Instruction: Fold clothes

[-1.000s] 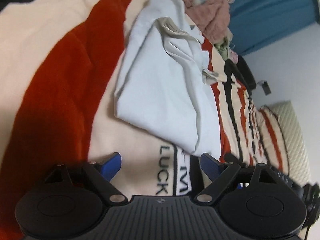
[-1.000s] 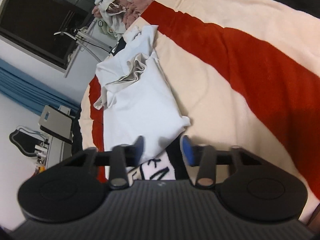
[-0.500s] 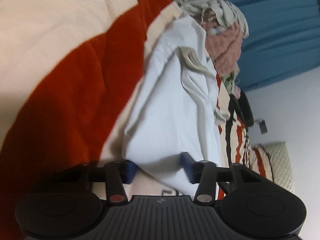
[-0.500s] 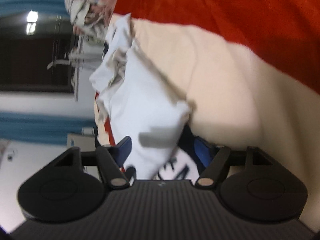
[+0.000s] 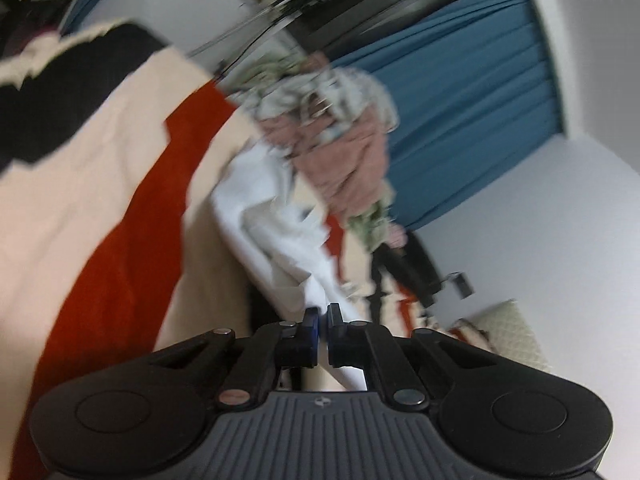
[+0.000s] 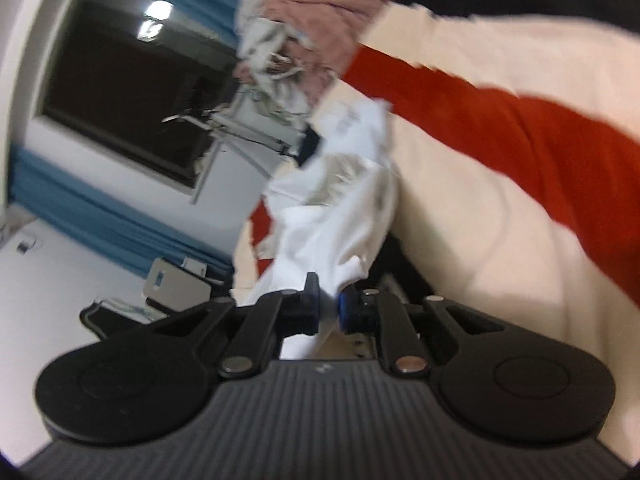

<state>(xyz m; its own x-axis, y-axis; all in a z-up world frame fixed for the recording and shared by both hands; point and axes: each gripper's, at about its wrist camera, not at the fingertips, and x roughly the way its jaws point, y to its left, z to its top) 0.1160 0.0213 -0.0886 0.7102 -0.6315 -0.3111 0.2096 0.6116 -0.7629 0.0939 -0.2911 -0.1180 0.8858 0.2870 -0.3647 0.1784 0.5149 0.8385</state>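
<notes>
A white garment (image 5: 276, 232) lies crumpled on a cream, red and black striped blanket (image 5: 100, 216). My left gripper (image 5: 323, 320) is shut on the near edge of the white garment, and cloth runs down between its blue pads. In the right wrist view the same white garment (image 6: 340, 224) stretches away from my right gripper (image 6: 329, 304), which is shut on a bunched corner of it. Both views are blurred by motion. The garment's far end rests by a clothes pile.
A heap of pink and patterned clothes (image 5: 332, 136) sits at the far end of the blanket, also in the right wrist view (image 6: 316, 28). Blue curtains (image 5: 472, 112) and a dark window (image 6: 120, 92) are behind. A patterned pillow (image 5: 508, 340) lies at right.
Both grippers went from open around the garment's near edge to shut on it. Both views have tilted up, showing more of the room, and the garment is pulled taut toward the grippers.
</notes>
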